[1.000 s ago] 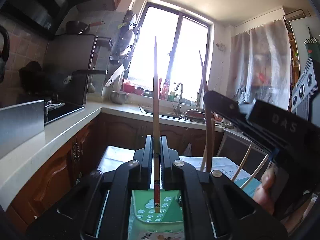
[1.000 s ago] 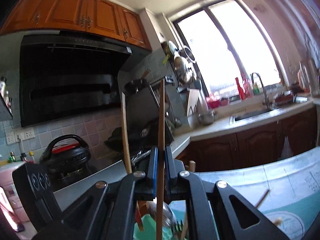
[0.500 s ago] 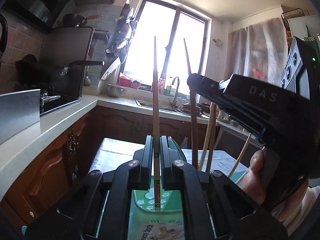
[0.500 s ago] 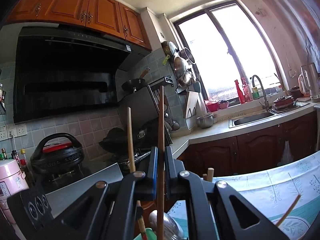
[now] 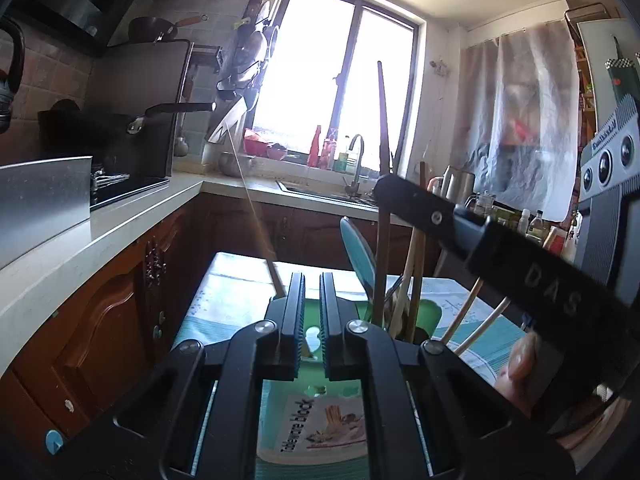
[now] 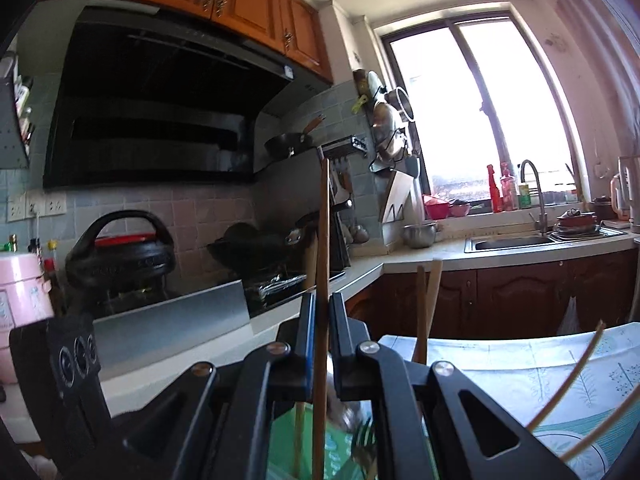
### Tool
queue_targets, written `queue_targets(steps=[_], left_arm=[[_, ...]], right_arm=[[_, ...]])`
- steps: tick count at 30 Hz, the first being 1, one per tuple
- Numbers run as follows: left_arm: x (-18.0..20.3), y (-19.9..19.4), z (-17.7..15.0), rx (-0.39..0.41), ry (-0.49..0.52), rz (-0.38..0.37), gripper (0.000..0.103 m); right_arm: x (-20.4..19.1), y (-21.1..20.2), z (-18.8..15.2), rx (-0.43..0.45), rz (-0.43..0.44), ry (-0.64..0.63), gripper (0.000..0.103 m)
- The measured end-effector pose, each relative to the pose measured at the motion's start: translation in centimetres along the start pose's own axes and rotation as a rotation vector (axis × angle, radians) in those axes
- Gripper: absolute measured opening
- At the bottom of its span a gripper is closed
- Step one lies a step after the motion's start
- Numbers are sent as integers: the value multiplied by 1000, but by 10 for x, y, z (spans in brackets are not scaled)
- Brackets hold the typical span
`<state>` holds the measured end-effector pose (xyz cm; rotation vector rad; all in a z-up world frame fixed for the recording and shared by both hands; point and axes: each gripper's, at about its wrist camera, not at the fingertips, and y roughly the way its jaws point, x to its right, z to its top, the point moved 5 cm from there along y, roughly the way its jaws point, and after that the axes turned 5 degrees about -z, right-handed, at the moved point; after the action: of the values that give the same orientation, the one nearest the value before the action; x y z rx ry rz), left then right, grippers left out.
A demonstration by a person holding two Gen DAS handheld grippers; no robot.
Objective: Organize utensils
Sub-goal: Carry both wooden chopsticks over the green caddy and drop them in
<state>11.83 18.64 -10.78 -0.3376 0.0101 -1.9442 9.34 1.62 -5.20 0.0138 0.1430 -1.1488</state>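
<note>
A green utensil holder [image 5: 430, 312] is seen standing on a patterned tablecloth [image 5: 236, 280], just beyond the left gripper [image 5: 311, 280], at about 1 o'clock from its tips. Several wooden utensils and a teal spoon [image 5: 358, 250] are held upright in it. In the right wrist view a brown chopstick [image 6: 323, 272] is pinched upright between the narrowly closed fingers of the right gripper [image 6: 319, 300], its lower end reaching down over the holder's green compartments, though contact with the bottom cannot be told. In the left wrist view the fingers of the left gripper are parted by a narrow gap with nothing between them; a pale, blurred chopstick [image 5: 256, 224] is seen leaning toward 11 o'clock just behind the left finger. Two more light chopsticks [image 5: 480, 316] are seen slanting at 3 o'clock beyond the holder. Farther out, a sink faucet [image 5: 356, 160] is seen at 12 o'clock beneath a bright window [image 5: 340, 80], and a dark wok [image 6: 256, 246] sits on the stove at 10 o'clock in the right view.
</note>
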Motion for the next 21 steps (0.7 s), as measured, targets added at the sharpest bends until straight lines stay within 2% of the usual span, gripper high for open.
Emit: queue_targets(steps=[3, 5, 10, 12, 16, 21], left_arm=[[1, -5, -5, -10, -16, 7, 6], [3, -10, -5, -11, -22, 9, 11], [8, -23, -7, -22, -17, 55, 50], [10, -28, -8, -30, -10, 67, 57], [19, -38, -8, -53, -6, 66, 67], [36, -49, -13, -105, 6, 68, 72]], right_arm=[[-5, -2, -7, -10, 8, -22, 6], [-8, -1, -13, -29, 21, -32, 6], [-16, 5, -24, -84, 32, -72, 7], [-16, 3, -23, -106, 33, -73, 7], [-11, -4, -21, -135, 37, -65, 7], [-7, -28, -20, -153, 38, -81, 9]])
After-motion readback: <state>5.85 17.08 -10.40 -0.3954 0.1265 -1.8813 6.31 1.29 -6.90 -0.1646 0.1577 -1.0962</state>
